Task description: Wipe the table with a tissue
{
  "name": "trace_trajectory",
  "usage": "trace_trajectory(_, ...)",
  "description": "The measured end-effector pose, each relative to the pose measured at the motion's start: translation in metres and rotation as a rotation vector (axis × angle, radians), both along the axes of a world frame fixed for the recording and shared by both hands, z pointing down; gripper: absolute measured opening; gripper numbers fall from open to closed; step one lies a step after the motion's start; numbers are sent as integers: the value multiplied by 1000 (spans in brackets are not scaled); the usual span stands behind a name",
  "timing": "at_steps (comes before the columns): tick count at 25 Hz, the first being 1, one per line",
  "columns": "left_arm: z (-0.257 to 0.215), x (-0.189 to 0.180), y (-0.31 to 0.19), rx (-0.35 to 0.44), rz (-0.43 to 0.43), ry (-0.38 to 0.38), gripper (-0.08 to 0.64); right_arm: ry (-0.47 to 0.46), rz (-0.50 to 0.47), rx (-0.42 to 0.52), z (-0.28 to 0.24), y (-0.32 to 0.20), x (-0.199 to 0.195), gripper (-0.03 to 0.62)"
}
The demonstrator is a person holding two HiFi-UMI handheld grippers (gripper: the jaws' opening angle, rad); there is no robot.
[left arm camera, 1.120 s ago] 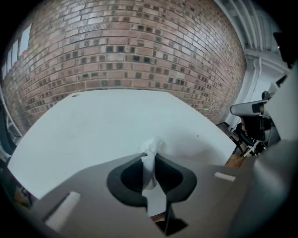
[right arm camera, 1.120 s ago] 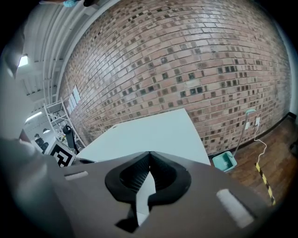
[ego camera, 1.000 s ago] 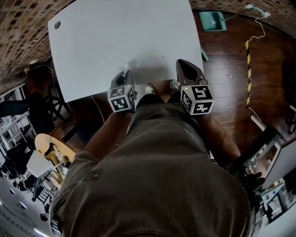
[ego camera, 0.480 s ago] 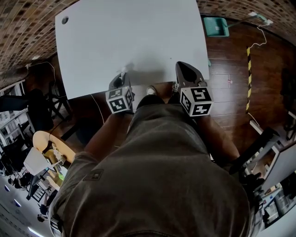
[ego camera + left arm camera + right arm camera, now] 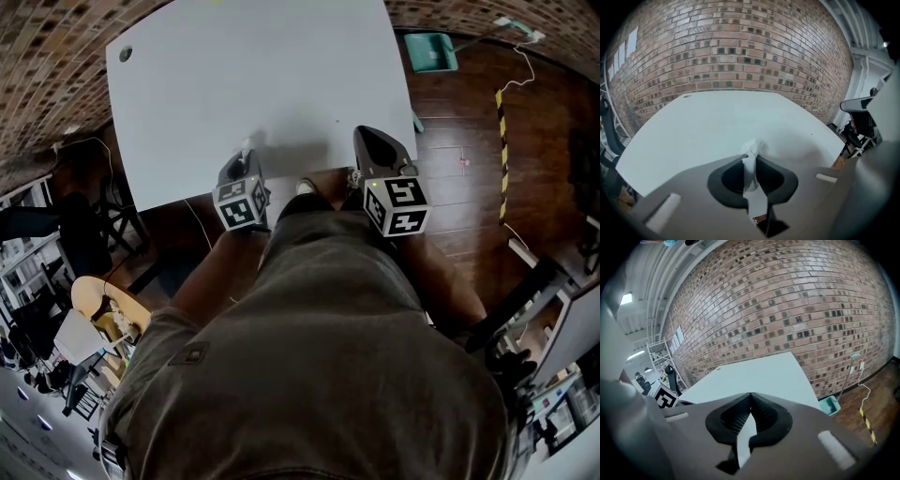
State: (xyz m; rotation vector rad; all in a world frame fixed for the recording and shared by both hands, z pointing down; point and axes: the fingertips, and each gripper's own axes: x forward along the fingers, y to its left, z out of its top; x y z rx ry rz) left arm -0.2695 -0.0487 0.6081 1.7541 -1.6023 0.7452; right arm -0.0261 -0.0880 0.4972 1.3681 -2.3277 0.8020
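L grip (image 5: 246, 161) clamped on tissue (image 5: 752, 152), at table (image 5: 262, 75) near edge | R grip (image 5: 373, 141) jaws closed, empty, same edge | step: wiping, likely early | next: keep tissue pressed, sweep twd far edge

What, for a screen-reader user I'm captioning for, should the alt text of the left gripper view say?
The left gripper has its jaws shut on a white tissue, whose crumpled tip sticks out ahead of them. Beyond lies a bare white table, and behind that rises a brick wall.
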Motion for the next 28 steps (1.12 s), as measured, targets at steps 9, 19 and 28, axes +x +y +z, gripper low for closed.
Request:
trace_trajectory(9,2,40,-19,0,59,1,35,-5,50,-8,5,-6,37,14)
trace_trajectory(19,0,72,-29,-4,92,-4,35,-18,87,-14,8,-8,66,14)
trace_trajectory(28,-7,97,-43,27,119,-11,35,-28,98,-1,7,-13,87,14)
